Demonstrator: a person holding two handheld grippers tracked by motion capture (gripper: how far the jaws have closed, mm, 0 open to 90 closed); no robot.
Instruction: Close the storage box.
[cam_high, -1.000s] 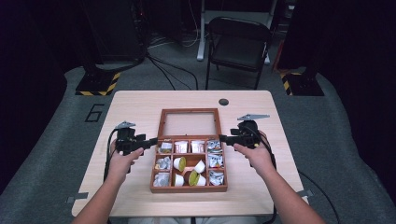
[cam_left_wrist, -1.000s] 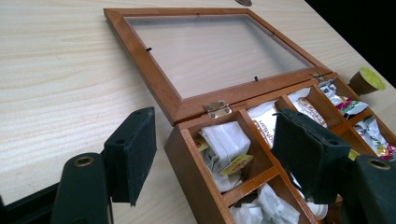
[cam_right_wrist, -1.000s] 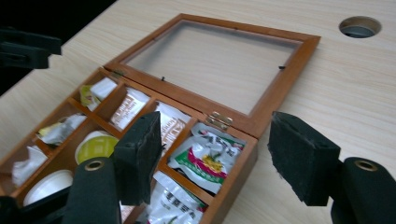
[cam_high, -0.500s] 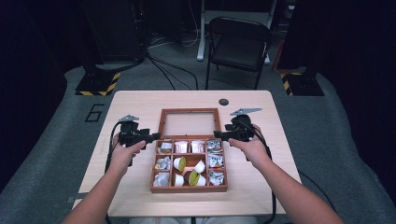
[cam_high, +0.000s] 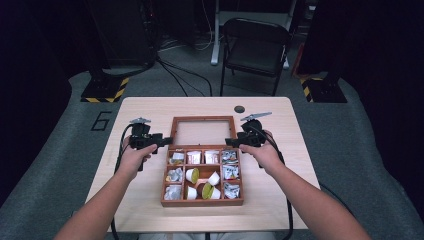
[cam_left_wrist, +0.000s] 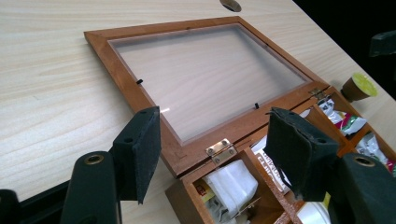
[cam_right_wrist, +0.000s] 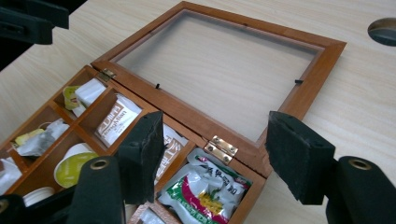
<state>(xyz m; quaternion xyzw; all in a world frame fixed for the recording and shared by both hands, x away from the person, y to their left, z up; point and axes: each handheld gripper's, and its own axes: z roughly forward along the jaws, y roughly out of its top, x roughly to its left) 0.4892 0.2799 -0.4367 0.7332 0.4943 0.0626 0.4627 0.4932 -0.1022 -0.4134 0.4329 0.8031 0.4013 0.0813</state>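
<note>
Held left tongs (cam_high: 162, 139) spread, empty, left of lid (cam_high: 202, 119) | right tongs (cam_high: 230, 142) empty, just narrowing, right of lid | judged best: pinched both lid edges evenly, raised together.

A pale wooden table (cam_high: 150, 200) is carrying an open wooden box (cam_high: 202, 202), its glass lid (cam_high: 202, 133) lying flat behind it.

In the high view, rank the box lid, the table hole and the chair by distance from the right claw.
1. Box lid: lying open flat, just left of the right claw.
2. Table hole: near the table's far edge, just beyond the claw.
3. Chair: on the floor, past the table.
</note>
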